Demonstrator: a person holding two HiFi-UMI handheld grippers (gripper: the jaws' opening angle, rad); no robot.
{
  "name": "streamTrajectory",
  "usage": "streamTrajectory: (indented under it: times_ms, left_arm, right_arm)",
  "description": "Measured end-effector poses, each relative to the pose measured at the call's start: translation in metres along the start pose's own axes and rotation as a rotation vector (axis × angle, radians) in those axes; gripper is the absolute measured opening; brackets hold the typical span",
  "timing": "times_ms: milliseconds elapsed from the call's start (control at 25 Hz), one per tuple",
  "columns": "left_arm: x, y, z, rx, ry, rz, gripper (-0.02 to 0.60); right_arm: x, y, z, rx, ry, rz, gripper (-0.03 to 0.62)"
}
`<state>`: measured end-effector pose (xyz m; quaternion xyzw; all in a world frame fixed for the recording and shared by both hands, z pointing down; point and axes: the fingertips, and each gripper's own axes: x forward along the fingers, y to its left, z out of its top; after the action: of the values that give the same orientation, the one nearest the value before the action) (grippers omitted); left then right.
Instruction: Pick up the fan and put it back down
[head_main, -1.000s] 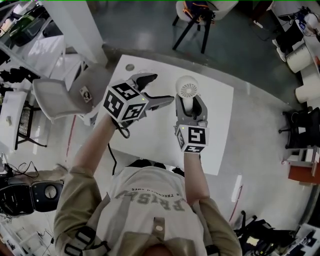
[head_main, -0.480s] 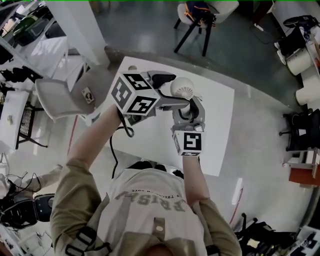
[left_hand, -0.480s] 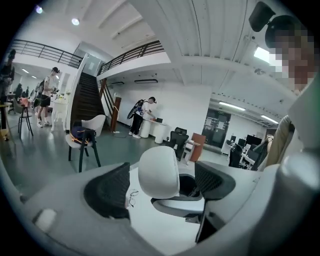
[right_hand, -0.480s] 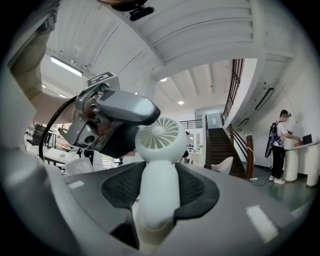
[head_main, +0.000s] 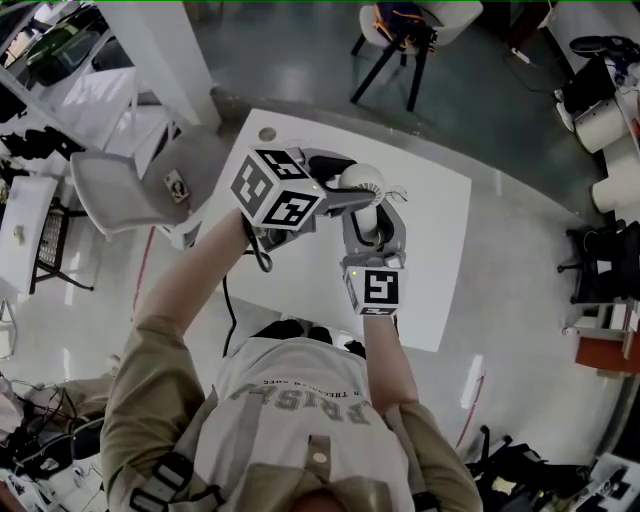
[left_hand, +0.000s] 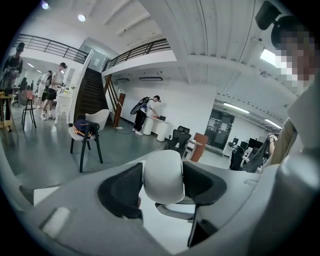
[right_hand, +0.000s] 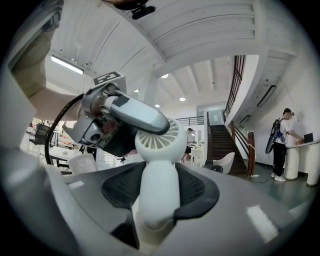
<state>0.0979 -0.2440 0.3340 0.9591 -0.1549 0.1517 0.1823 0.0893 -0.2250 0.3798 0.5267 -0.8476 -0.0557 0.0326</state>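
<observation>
Small white plastic hand fan (head_main: 362, 183) sits apparently lifted over the white table (head_main: 435, 250): right hand-held gripper (right_hand: 158, 192) clamps its handle to carry the weight, while left hand-held gripper (left_hand: 162, 186), jaws just closing, pinches the round head, likely to steady it.

Seemingly olive T-shirt (head_main: 250, 440), white lettering (head_main: 300, 405)

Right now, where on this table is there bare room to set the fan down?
The white table is bare right of the fan, out to its right edge, and along the near edge. Crowded: the left side, by the grey chair.
</observation>
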Motion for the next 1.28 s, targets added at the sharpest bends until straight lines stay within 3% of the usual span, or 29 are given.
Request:
streamTrajectory:
  times_ms: [360, 720, 1080, 1280]
  left_arm:
    - [0.015, 0.016, -0.048, -0.050, 0.071, 0.001, 0.249]
    - [0.021, 0.028, -0.067, -0.020, 0.079, 0.024, 0.239]
    - [0.028, 0.040, -0.052, 0.109, 0.085, 0.054, 0.233]
    - [0.029, 0.054, -0.043, 0.147, 0.075, 0.089, 0.232]
  right_arm:
    - [0.000, 0.011, -0.052, 0.018, 0.091, 0.025, 0.182]
    - [0.009, 0.017, -0.077, 0.048, 0.101, 0.052, 0.183]
    - [0.026, 0.007, -0.083, 0.078, 0.118, 0.073, 0.193]
    - [0.024, 0.004, -0.092, 0.081, 0.146, 0.081, 0.249]
